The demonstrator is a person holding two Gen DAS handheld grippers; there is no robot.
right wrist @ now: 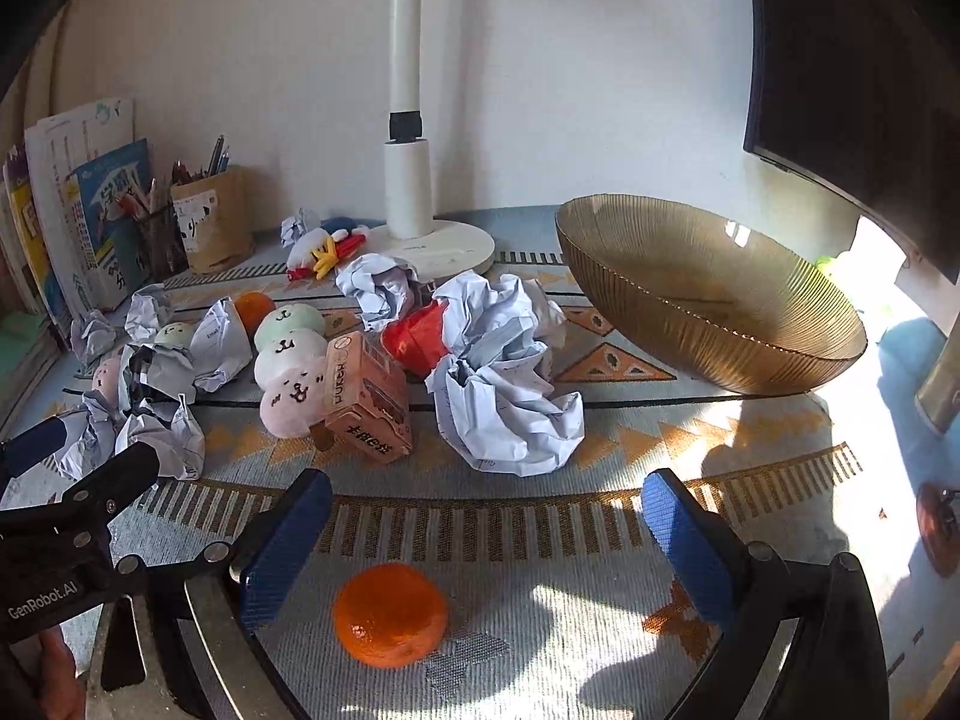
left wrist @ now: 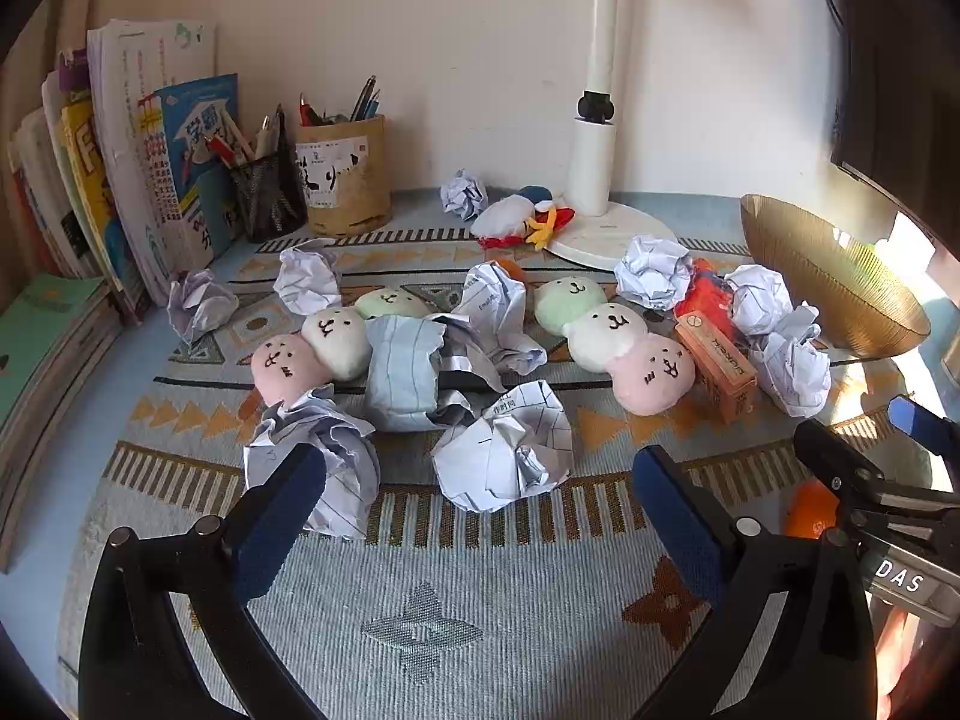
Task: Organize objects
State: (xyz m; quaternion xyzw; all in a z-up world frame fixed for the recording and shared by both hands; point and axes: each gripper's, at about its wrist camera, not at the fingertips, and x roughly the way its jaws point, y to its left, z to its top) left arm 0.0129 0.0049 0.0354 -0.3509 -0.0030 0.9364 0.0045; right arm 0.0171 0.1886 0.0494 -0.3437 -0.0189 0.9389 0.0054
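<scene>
**Both claws spread over the clutter, nothing picked up yet**

From the left wrist, we see our left claw point(left wrist: 480, 510) spread wide and empty, tilted down over the surface point(left wrist: 420, 630). A crumpled paper ball point(left wrist: 501, 456) sits between and just beyond its fingertips; another paper wad point(left wrist: 324, 456) lies just behind the left finger. Two plush dumpling toys point(left wrist: 312, 348) point(left wrist: 612, 342) lie farther back among more paper, as if dumped for sorting.

From the right wrist, our right claw point(right wrist: 486, 534) is equally spread and empty. The orange point(right wrist: 390, 615) rests on the mat between its fingers, touching neither, nearer the left one. The amber bowl point(right wrist: 708, 306) stands empty, well off to the right, so we judge it the likely destination.
</scene>
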